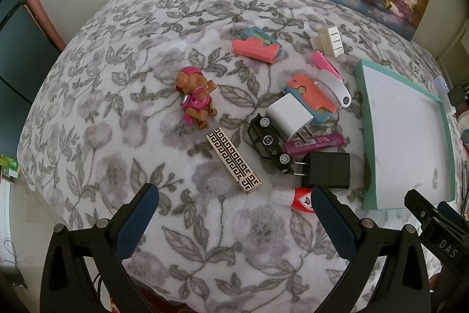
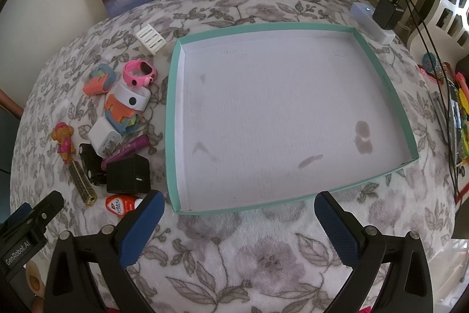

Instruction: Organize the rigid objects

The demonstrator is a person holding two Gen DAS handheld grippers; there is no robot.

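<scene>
Both my tongs, left (image 1: 234, 213) and right (image 2: 239, 220), gape wide, holding nothing, over bare blanket (image 2: 249, 263); the tray's (image 2: 173, 113) near edge lies just ahead, toys (image 1: 196, 99) crowding its left rim.

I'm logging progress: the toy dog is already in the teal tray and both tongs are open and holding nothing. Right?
Not quite. The toy dog lies on the floral blanket, left of the teal tray, which the right wrist view shows holding nothing. Both the left tongs and right tongs are open, holding nothing.
</scene>
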